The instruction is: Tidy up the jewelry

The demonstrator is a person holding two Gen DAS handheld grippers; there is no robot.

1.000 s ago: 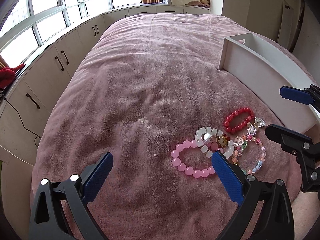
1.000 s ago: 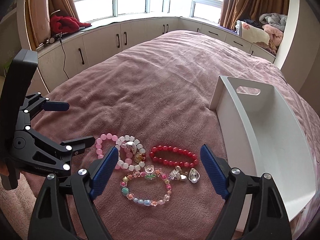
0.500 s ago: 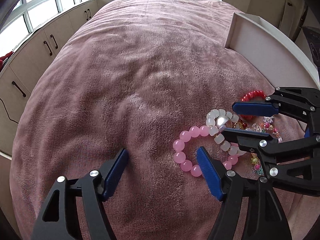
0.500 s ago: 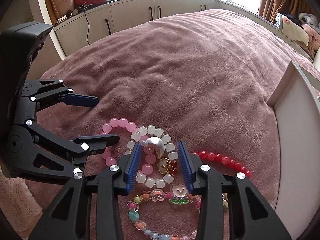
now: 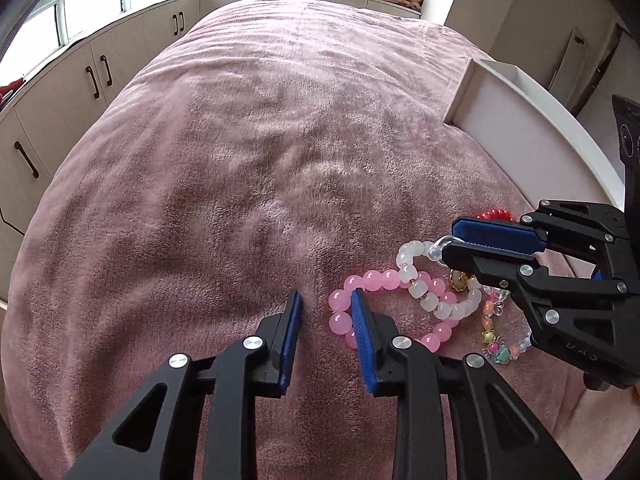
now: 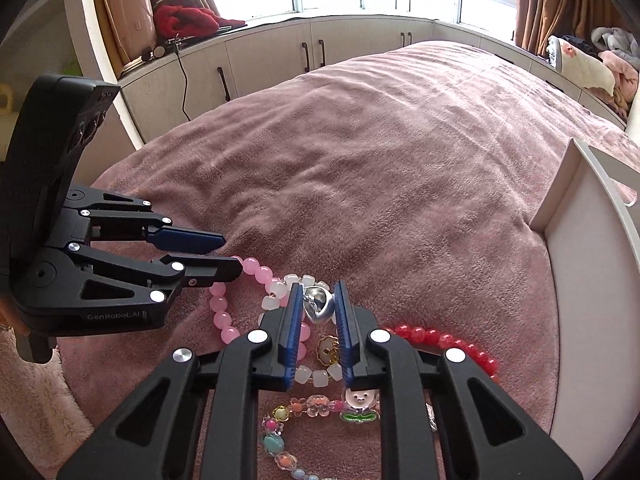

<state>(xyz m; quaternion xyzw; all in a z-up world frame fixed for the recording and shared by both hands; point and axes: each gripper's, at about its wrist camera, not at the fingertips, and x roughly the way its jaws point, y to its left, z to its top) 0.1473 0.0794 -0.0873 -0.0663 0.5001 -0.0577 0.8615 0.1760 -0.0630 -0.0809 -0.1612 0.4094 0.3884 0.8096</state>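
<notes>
Several bead bracelets lie tangled on the pink blanket. The pink bracelet (image 5: 374,280) (image 6: 224,308) overlaps the white bracelet (image 5: 430,304) (image 6: 276,290), which carries a silver charm (image 6: 317,305). A red bracelet (image 6: 436,340) (image 5: 496,213) and a multicoloured bracelet (image 6: 320,410) (image 5: 496,344) lie beside them. My right gripper (image 6: 316,300) (image 5: 448,240) is shut on the white bracelet's silver charm. My left gripper (image 5: 326,300) (image 6: 228,250) is nearly closed but empty; its right finger (image 5: 362,332) rests inside the pink loop.
A white tray (image 5: 532,136) (image 6: 592,264) stands on the bed to the right of the bracelets. White cabinets (image 6: 312,52) under the windows run along the far and left sides of the bed. Folded bedding (image 6: 584,68) lies at the far right.
Both grippers have come down and closed in. The right one has shut on the white bracelet's silver charm. The left one has narrowed at the pink bracelet's left edge.
</notes>
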